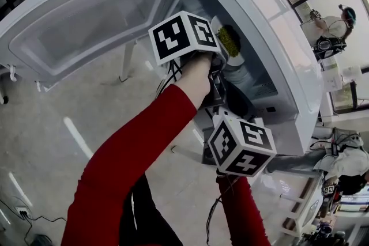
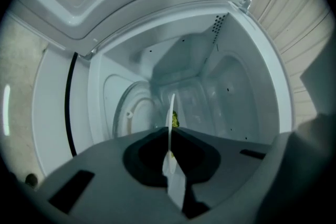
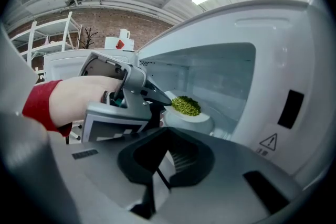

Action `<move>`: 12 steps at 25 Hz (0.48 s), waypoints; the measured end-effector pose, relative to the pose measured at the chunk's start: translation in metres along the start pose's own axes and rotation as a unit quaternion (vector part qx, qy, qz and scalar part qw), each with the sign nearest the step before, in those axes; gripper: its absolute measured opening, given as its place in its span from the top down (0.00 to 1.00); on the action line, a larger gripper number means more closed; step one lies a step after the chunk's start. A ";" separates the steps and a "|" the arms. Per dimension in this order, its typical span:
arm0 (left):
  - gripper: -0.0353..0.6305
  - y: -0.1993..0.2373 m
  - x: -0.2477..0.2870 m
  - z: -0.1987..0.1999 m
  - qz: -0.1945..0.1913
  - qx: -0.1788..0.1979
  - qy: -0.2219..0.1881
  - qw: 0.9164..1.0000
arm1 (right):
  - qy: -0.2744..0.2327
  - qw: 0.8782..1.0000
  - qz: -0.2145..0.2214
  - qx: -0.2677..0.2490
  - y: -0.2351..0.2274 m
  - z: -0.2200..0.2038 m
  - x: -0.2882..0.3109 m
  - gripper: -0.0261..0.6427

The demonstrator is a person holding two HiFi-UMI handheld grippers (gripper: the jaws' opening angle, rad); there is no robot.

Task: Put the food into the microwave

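**Food (image 3: 185,105) on a plate (image 3: 191,119), inside the open microwave (image 1: 288,66)**

Nearest, the right gripper (image 3: 163,178) hangs outside the cavity. Its jaws are together with nothing between them. Beyond it, the left gripper (image 2: 171,136) reaches into the cavity, its jaws clamped on the rim of the white plate. The green food is heaped on that plate, within the cavity near its mouth. Whether the plate rests on the cavity floor cannot be told. Further in lies the glass turntable (image 2: 131,113), against the back wall. The door (image 1: 86,14) is wide open, to the left in the head view.
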State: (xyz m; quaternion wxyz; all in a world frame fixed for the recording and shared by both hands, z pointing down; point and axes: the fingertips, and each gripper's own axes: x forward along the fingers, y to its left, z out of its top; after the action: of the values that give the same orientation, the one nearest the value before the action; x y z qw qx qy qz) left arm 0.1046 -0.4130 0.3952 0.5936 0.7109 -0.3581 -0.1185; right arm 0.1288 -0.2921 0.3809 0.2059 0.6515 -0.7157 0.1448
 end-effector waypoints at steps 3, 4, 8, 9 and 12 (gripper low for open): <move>0.92 0.000 0.005 -0.002 0.009 0.015 0.013 1.000 | 0.006 1.000 -0.002 0.004 -0.003 -0.001 0.001 0.94; 0.92 0.001 0.006 -0.003 0.012 0.020 0.018 1.000 | 0.007 1.000 -0.003 0.007 -0.005 -0.001 0.002 0.94; 0.92 0.004 0.010 -0.005 0.025 0.042 0.028 0.998 | 0.012 1.000 -0.004 0.013 -0.008 -0.002 0.004 0.94; 0.92 0.005 0.011 -0.005 0.028 0.045 0.029 0.998 | 0.013 1.000 -0.004 0.013 -0.009 -0.002 0.004 0.94; 0.92 0.006 0.013 -0.005 0.036 0.058 0.034 0.997 | 0.017 1.000 -0.004 0.016 -0.010 -0.003 0.006 0.94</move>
State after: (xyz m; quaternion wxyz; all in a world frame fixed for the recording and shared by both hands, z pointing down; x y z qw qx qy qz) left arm 0.1145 -0.4184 0.4056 0.5670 0.7344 -0.3693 -0.0520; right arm 0.1391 -0.2971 0.3862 0.2080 0.6549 -0.7072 0.1666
